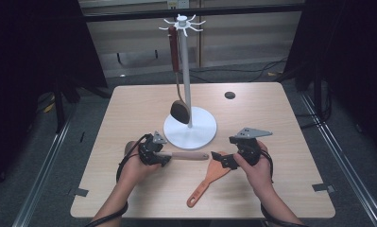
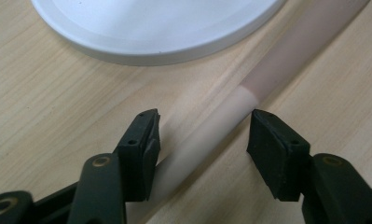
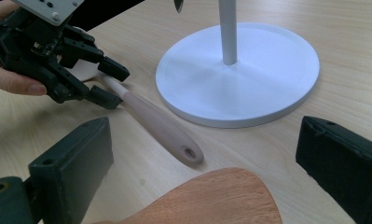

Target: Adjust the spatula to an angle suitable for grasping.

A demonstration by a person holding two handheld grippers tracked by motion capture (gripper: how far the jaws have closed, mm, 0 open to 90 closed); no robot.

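Nearest the lens in the left gripper view, the left gripper (image 2: 202, 135) straddles the pale-handled utensil (image 2: 207, 140), whose shaft runs out between the jaws and away up to the right, past the white stand base (image 2: 160, 35). The jaws are about half open with a gap on each side, so nothing is clamped yet. The left hand is clearly the nearer one. The right gripper (image 3: 204, 154) gapes wide and holds nothing, hovering over the orange wooden spatula (image 3: 211, 198), with the utensil's handle end just ahead of it.
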